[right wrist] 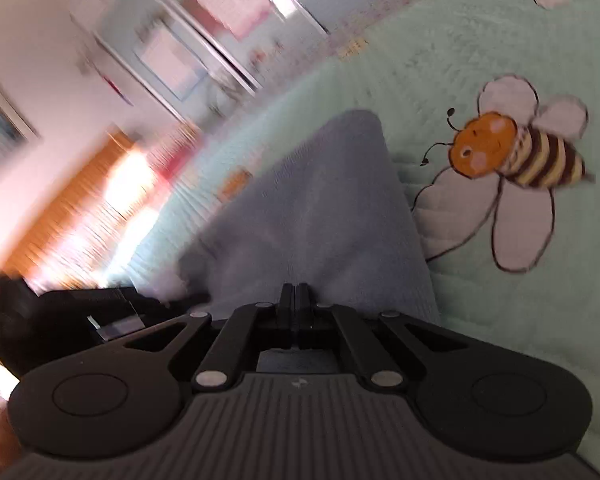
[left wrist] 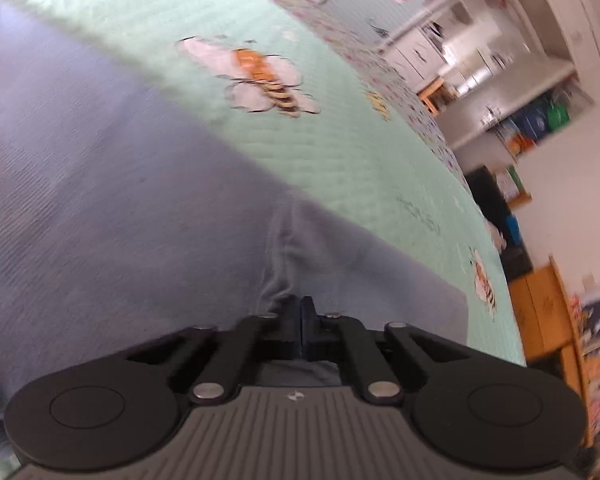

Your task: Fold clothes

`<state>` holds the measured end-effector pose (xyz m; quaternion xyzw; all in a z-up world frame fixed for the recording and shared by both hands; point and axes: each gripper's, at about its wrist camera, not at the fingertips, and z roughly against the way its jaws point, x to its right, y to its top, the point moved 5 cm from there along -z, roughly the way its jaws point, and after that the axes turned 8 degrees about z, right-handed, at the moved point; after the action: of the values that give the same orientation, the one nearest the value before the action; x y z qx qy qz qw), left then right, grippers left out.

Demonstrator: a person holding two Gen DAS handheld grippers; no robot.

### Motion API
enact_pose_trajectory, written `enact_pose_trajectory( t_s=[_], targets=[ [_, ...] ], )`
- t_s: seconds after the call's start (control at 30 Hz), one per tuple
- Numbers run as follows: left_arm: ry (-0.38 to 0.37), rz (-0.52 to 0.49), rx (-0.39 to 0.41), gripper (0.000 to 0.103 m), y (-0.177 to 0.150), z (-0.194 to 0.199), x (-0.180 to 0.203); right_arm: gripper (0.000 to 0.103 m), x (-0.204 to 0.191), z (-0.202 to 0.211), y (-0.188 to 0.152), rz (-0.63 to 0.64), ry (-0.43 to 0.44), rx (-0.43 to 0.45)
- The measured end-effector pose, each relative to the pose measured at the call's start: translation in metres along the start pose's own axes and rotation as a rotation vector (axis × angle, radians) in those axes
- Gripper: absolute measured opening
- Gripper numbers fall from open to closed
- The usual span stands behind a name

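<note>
Mint-green quilted bedspread (left wrist: 360, 152) printed with cartoon bees covers the bed, with white shelving (left wrist: 480, 60) and orange wooden furniture (left wrist: 540, 308) blurred beyond its edge. On it lies one grey-blue garment (left wrist: 120, 200), spread wide in the left wrist view and narrowing to a fold in the right wrist view, beside a large bee (right wrist: 516, 152). Both grippers have their jaws together and pinch its fabric: the left gripper (left wrist: 302, 306) on a puckered ridge, the right gripper (right wrist: 295, 292) on the near edge; nothing blocks either.
</note>
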<state>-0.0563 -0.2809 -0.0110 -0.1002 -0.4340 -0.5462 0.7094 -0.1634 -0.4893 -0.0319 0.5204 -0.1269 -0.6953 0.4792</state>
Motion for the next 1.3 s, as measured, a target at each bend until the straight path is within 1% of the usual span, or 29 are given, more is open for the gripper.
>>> enact_pose_trajectory(
  t_s=[0.03, 0.07, 0.17, 0.27, 0.33, 0.43, 0.53, 0.57, 0.6, 0.63, 0.67, 0.73, 0.83, 0.9, 0.93, 1.03, 1.07, 1.1, 1.17, 1.23, 1.3],
  targets=[
    [-0.007, 0.011, -0.002, 0.003, 0.001, 0.000, -0.002, 0.000, -0.001, 0.000, 0.001, 0.000, -0.005, -0.006],
    [0.003, -0.002, -0.001, 0.003, 0.001, 0.000, -0.001, 0.000, -0.003, 0.000, 0.001, 0.001, -0.010, -0.013],
    [0.054, -0.084, 0.014, 0.003, 0.000, 0.000, 0.009, 0.000, -0.012, 0.000, 0.001, 0.046, -0.038, -0.034],
    [0.066, -0.114, 0.017, 0.003, -0.001, -0.001, 0.011, 0.000, -0.018, 0.006, 0.016, 0.020, -0.065, -0.066],
    [0.069, -0.127, 0.018, 0.003, -0.001, -0.002, 0.011, 0.005, -0.032, 0.012, 0.037, 0.069, -0.074, -0.015],
    [0.072, -0.145, 0.015, 0.003, -0.001, -0.003, 0.011, 0.005, -0.048, -0.001, 0.068, 0.044, 0.014, 0.001],
    [0.073, -0.159, 0.012, 0.003, -0.002, -0.005, 0.013, 0.005, -0.048, -0.031, 0.086, 0.028, 0.050, -0.034],
    [0.074, -0.166, 0.013, 0.004, -0.002, -0.005, 0.014, 0.005, -0.039, -0.040, 0.086, -0.004, 0.039, -0.048],
    [0.075, -0.173, 0.013, 0.004, -0.002, -0.006, 0.015, 0.004, -0.026, -0.056, 0.084, -0.039, 0.005, -0.077],
    [0.077, -0.180, 0.013, 0.004, -0.003, -0.007, 0.015, 0.000, -0.013, -0.070, 0.076, -0.037, -0.052, -0.112],
    [0.080, -0.187, 0.012, 0.004, -0.003, -0.007, 0.015, 0.000, 0.000, -0.083, 0.068, -0.035, -0.102, -0.142],
    [0.083, -0.196, 0.010, 0.004, -0.003, -0.008, 0.016, 0.000, 0.006, -0.082, 0.064, -0.062, -0.059, -0.077],
    [0.086, -0.200, 0.005, 0.004, -0.002, -0.009, 0.017, 0.000, -0.001, -0.081, 0.063, -0.048, -0.084, -0.075],
    [0.090, -0.195, -0.006, 0.004, 0.000, -0.009, 0.018, 0.000, -0.003, -0.073, 0.069, -0.091, -0.075, -0.062],
    [0.092, -0.195, -0.013, 0.004, 0.001, -0.008, 0.019, 0.005, -0.008, -0.061, 0.071, -0.089, -0.052, -0.025],
    [0.105, -0.216, -0.034, 0.003, 0.003, -0.006, 0.024, 0.005, -0.017, -0.023, 0.074, -0.123, 0.036, 0.096],
    [0.113, -0.230, -0.040, 0.003, 0.003, -0.006, 0.027, 0.005, -0.014, -0.011, 0.072, -0.157, 0.058, 0.133],
    [0.120, -0.242, -0.045, 0.003, 0.003, -0.006, 0.030, 0.005, -0.010, -0.004, 0.068, -0.174, 0.065, 0.153],
    [0.145, -0.279, -0.051, 0.009, 0.001, -0.006, 0.038, 0.005, 0.000, -0.012, 0.054, -0.168, 0.046, 0.096],
    [0.179, -0.317, -0.054, 0.012, -0.001, -0.006, 0.046, 0.000, 0.013, -0.027, 0.035, -0.143, 0.015, 0.023],
    [0.217, -0.349, -0.046, 0.021, -0.003, -0.003, 0.056, 0.000, 0.013, -0.030, 0.027, -0.068, 0.033, 0.071]
  ],
)
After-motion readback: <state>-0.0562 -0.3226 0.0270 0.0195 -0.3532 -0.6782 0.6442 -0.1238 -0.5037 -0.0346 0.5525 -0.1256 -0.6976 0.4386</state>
